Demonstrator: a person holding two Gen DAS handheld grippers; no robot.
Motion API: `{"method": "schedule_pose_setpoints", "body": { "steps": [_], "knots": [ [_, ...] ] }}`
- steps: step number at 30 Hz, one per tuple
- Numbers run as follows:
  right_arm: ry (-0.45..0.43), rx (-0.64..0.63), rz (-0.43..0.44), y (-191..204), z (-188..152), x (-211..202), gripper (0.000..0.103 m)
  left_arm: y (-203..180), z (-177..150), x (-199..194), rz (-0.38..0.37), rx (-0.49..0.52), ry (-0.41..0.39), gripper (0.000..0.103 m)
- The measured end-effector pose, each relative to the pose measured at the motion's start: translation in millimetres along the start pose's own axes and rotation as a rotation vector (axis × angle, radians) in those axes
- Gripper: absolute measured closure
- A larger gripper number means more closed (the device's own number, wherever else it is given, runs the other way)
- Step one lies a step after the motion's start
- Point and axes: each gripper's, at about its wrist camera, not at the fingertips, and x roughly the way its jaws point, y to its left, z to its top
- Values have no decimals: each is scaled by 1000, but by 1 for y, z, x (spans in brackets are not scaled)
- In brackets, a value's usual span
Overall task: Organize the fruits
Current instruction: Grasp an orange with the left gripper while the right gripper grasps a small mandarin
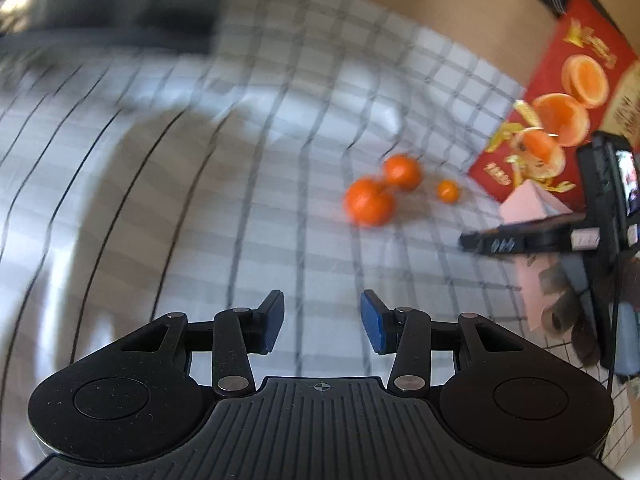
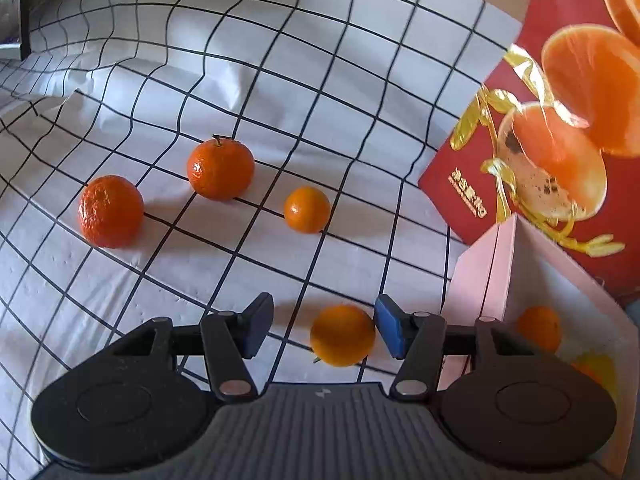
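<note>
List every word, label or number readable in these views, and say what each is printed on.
No text can be read in full.
Red box: a short line of gold characters near its lower corner, too small and tilted to read.
The same red box in the left wrist view: gold print, blurred.
Small screen on the right gripper: image only, blurred.
Pink box, mandarins, checked cloth: no text.
</note>
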Motion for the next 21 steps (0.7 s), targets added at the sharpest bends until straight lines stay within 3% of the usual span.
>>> {"method": "schedule_pose_setpoints", "body": {
  "steps": [2, 5, 11, 18, 21],
  "knots": [
    [5, 21, 10, -1, -2, -2, 47, -18, 23, 15, -3, 124, -12, 56],
    [9, 27, 8, -1, -2, -1, 49, -41, 52, 40, 49, 281, -40, 56],
    [12, 44, 1, 1, -4, -4, 49, -60, 64, 76, 53, 402, -10, 56],
    [6, 44, 3, 2, -7, -7, 52, -64, 67, 94, -4, 405, 20, 51],
    [-6, 52, -13, 1, -9, -11, 70, -63, 71, 100, -34, 390, 47, 51]
  ]
}}
